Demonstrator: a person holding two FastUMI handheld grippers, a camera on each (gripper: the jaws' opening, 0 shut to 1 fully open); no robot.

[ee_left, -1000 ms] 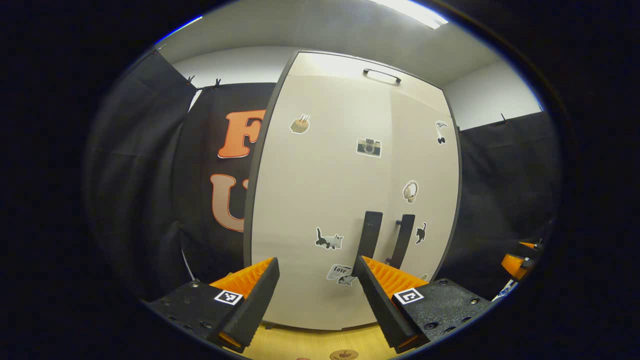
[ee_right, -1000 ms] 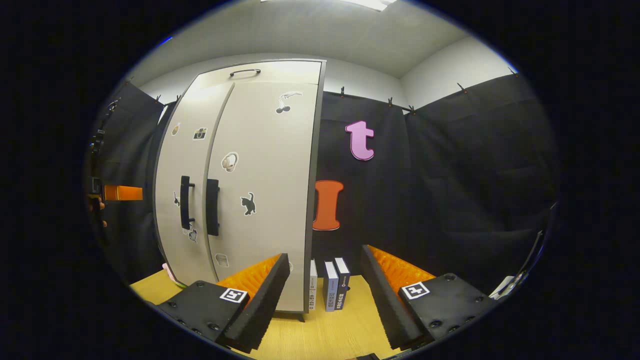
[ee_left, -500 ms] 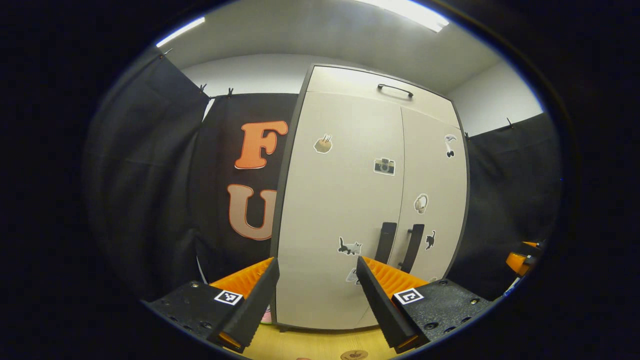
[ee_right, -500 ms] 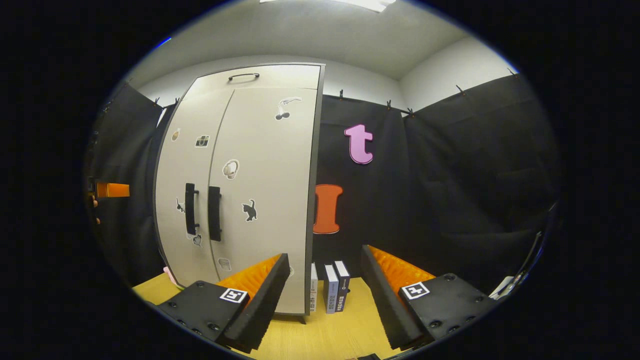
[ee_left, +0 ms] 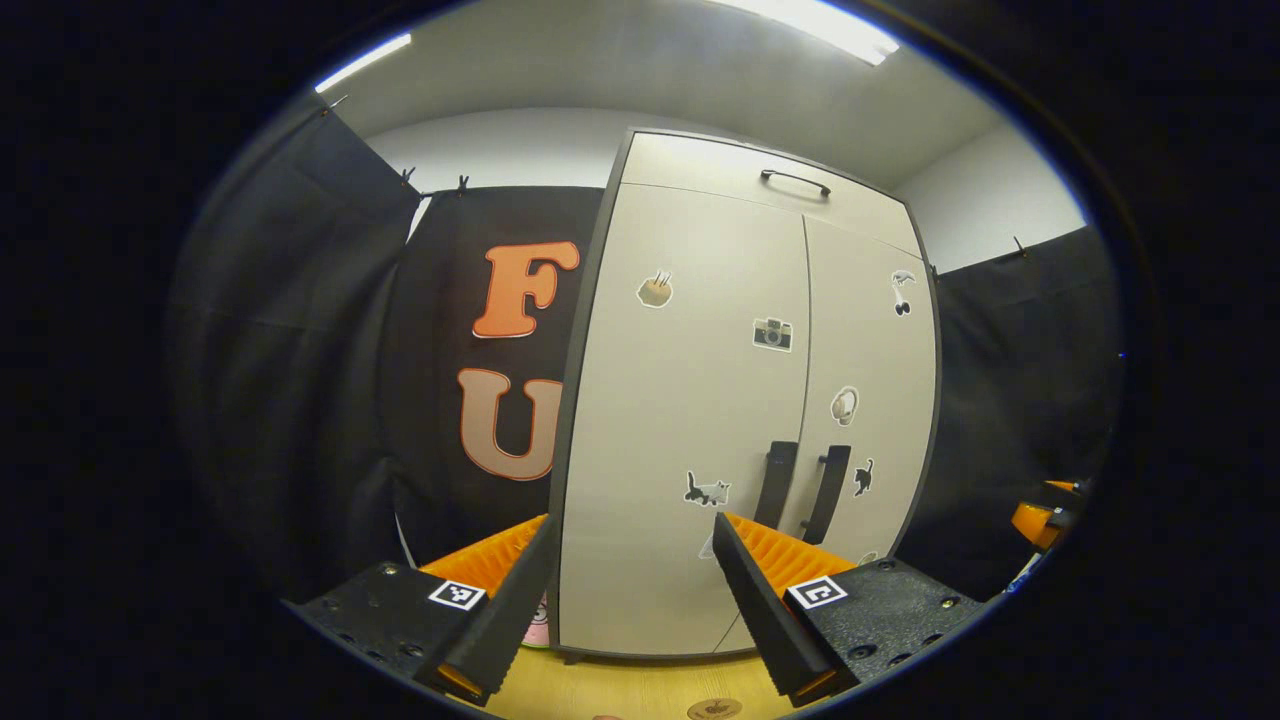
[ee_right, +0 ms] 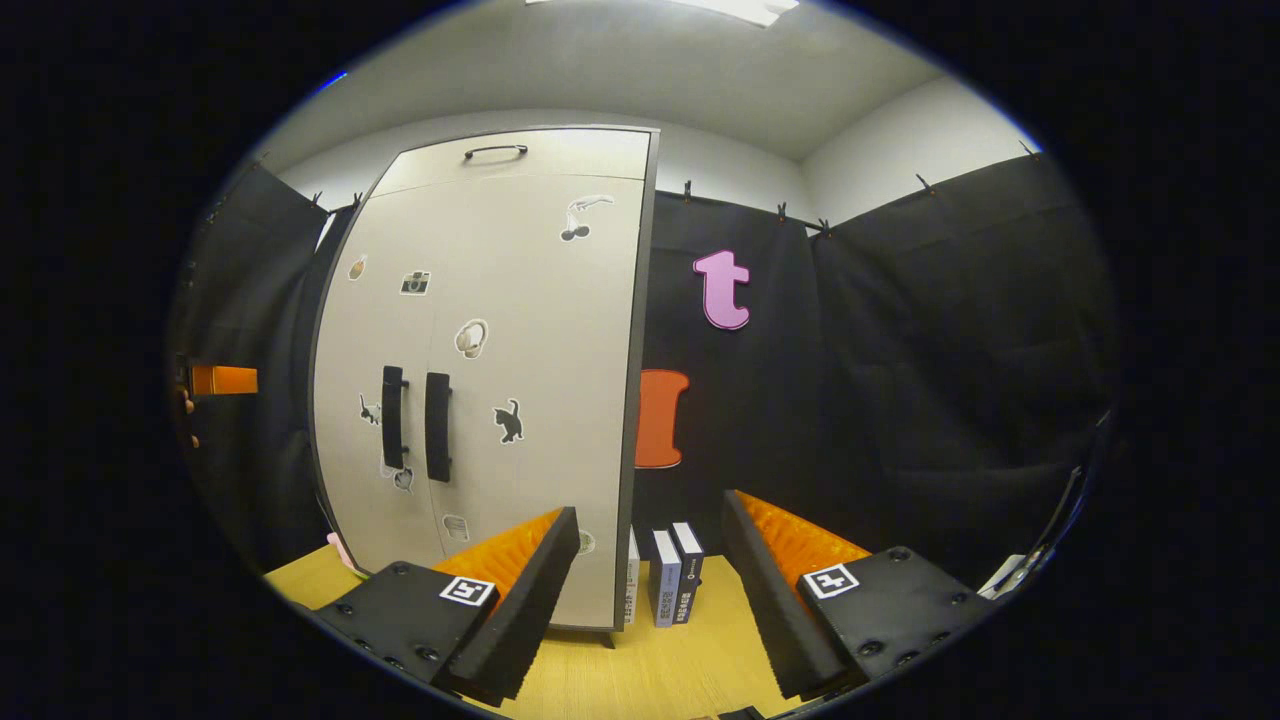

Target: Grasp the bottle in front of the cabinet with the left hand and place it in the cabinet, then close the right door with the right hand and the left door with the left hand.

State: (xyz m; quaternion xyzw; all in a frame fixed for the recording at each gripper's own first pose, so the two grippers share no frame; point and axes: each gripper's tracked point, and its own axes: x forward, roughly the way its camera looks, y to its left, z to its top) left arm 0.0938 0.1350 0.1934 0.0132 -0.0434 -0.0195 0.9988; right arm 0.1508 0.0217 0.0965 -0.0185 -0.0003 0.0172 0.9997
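Observation:
A beige cabinet (ee_left: pixel 700 420) with stickers stands on the wooden table, both doors shut; its two dark handles (ee_left: pixel 775 483) sit side by side. My left gripper (ee_left: pixel 625 600) is open and empty, a short way back from the left door. In the right gripper view the same cabinet (ee_right: pixel 500 330) is at the left, its handles (ee_right: pixel 437 425) close together. My right gripper (ee_right: pixel 645 600) is open and empty, off the cabinet's right front corner. The other gripper (ee_right: pixel 222 380) shows far left in that view. The bottle is hidden.
Several upright books (ee_right: pixel 668 590) stand on the table (ee_right: pixel 640 680) just right of the cabinet. A pink object (ee_left: pixel 538 628) lies by the cabinet's left foot. A top drawer handle (ee_left: pixel 795 182) sits above the doors. Black cloth walls surround the booth.
My left gripper has drawn back from the left door, so the whole cabinet front now shows. The right gripper view has shifted slightly, with the cabinet a bit more face-on.

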